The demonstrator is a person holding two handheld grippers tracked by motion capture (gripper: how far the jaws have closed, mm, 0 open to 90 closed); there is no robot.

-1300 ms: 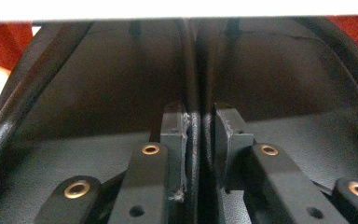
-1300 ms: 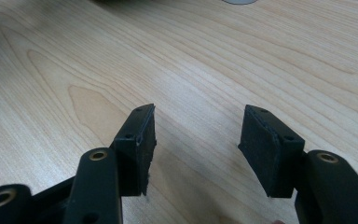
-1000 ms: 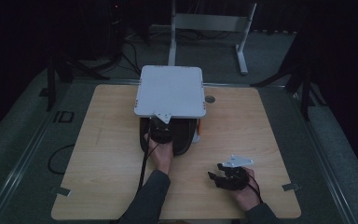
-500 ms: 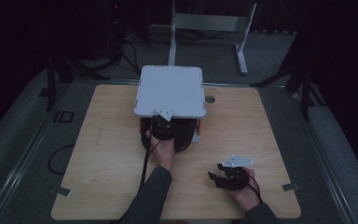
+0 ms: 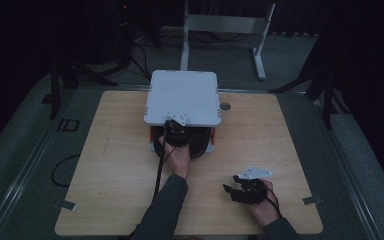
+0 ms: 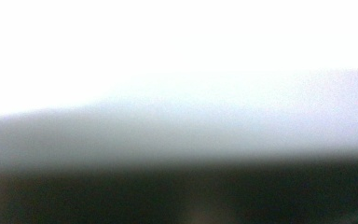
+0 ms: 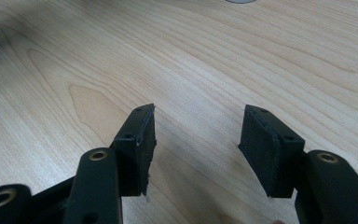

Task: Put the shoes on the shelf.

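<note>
At mid-table, toward the far side, sits a white box-like device (image 5: 182,96) with a flat white top, orange trim and a dark opening on its near face. Left hand-held gripper (image 5: 176,134) is pushed into that opening, under the overhang of the white top; its grey plate sits right at the top's near edge. Its jaws are hidden in the high view, and the left gripper view is a white-and-dark blur; I judge them together, or nearly so, but what, if anything, is pinched between them cannot be told.

Right hand-held gripper (image 7: 196,149) rests low over bare wooden table (image 7: 242,60) at the near right, well apart from the device, jaws apart, nothing between the pads.

Step in hand, as I read it: working at something inside the front of the device with the left gripper while the right waits.

Next move likely calls for a steady pull or push along the opening, kept clear of the overhanging top; the right could brace the housing.
</note>
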